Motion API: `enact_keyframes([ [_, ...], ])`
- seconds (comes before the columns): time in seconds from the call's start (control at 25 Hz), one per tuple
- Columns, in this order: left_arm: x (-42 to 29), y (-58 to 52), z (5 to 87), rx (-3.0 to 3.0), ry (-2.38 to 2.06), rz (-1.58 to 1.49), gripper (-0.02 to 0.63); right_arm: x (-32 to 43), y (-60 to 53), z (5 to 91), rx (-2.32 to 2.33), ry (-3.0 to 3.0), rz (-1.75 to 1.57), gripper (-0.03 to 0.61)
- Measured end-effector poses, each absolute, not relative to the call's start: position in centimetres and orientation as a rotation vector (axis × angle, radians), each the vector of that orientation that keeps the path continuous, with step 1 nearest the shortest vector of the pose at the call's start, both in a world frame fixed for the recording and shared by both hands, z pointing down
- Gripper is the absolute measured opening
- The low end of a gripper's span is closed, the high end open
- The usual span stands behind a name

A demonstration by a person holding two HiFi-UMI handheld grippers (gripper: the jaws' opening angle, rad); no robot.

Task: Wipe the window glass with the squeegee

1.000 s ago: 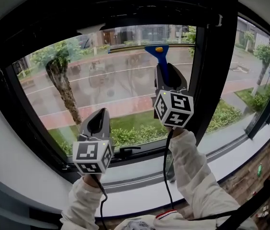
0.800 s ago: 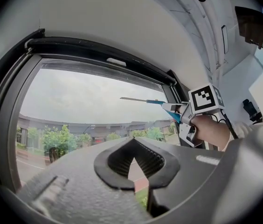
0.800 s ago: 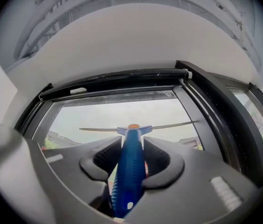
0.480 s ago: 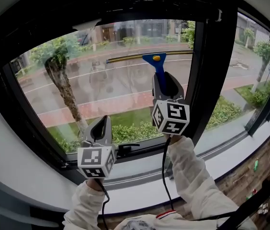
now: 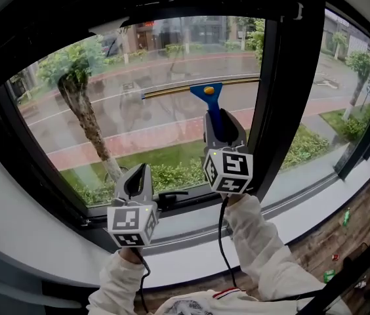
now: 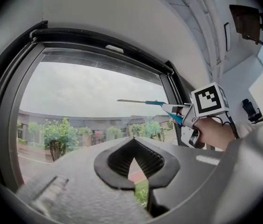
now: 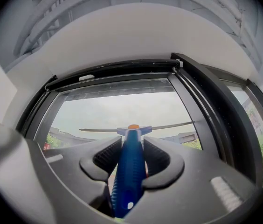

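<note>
The squeegee (image 5: pixel 208 92) is held upright by its blue handle, which is pinched between the jaws of the right gripper (image 5: pixel 222 131); in the right gripper view the handle (image 7: pixel 130 157) is seen clamped from both sides, with the blade (image 7: pixel 169 125) spread crosswise above it. The blade is set across the upper right part of the window glass (image 5: pixel 132 117), its right end just beside the right upright of the window frame (image 5: pixel 283 77) and its left end tilted a little lower. Whether the rubber edge is pressed flat on the pane cannot be told for certain. The left gripper (image 5: pixel 136 176) is held low, near the bottom edge of the window, with its jaws pressed together on nothing (image 6: pixel 134 164). Several risks can be judged from here. The handle is narrow and smooth, so it could be twisted or slid in the jaws if too much force is put on the pane, and the blade would be lifted at one end, leaving streaks. The right end of the blade could be caught on the upright if the stroke is drifted rightward. The latch (image 5: pixel 172 199) at the bottom edge could be struck if a downward stroke is carried too far.
</note>
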State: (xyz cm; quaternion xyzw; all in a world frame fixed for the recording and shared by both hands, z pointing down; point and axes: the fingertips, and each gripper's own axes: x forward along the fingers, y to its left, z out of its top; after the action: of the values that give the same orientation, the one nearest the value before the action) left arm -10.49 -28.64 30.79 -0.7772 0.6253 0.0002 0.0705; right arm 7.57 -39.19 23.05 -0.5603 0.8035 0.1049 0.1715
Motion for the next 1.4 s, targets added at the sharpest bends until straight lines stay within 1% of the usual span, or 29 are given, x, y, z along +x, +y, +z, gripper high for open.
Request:
enact_keyframes([
  [0.68,-10.3,-27.9,35.1,-2.374,1.919,-0.004,0.0,7.7,-39.2,30.6,-1.637,2.333,0.174,0.146],
  [1.4,-9.5,-27.6,39.4,-2.427,1.948,-0.089,0.0,7.5,-38.8,38.3,-1.687,2.431,0.077,0.146],
])
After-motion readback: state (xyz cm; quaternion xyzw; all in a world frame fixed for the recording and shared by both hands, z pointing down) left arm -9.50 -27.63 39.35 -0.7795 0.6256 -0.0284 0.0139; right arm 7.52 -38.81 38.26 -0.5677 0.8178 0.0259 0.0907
